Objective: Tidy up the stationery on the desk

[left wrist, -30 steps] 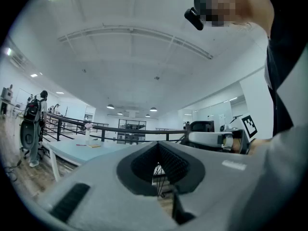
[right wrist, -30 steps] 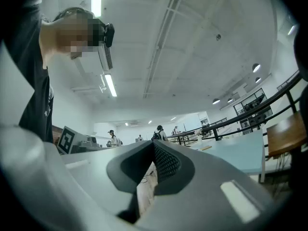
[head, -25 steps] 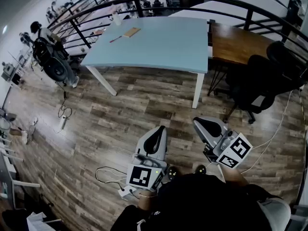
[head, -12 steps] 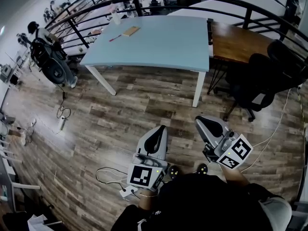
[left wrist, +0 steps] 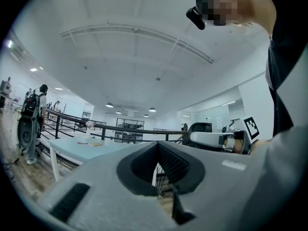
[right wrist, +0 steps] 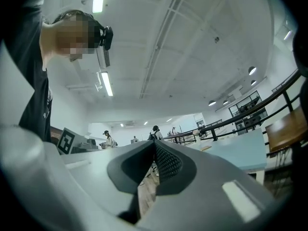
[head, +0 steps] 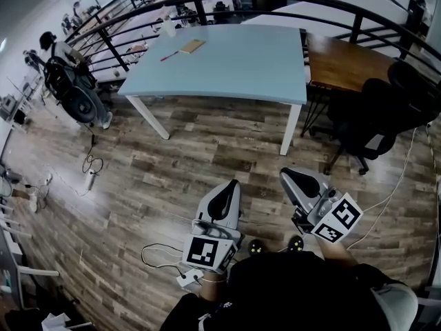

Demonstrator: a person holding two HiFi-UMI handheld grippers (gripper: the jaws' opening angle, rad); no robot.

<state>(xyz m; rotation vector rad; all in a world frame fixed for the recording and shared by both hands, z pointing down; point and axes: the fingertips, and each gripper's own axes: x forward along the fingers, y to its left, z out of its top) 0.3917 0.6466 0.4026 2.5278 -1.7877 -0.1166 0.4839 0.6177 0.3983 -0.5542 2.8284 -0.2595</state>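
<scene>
Stationery (head: 191, 45) sits by the desk's (head: 234, 67) far edge; left gripper (head: 231, 184) and right gripper (head: 284, 174) closed, empty, above floor (head: 172, 164).

Open-plan office; desk (head: 241, 64), swivel chair (head: 375, 119)

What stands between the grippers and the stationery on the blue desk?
Nothing visible does. Only open wood floor and the bare near half of the desk separate the left gripper and right gripper from the tan pad and red pen at its far edge. The black chair stands aside.
</scene>
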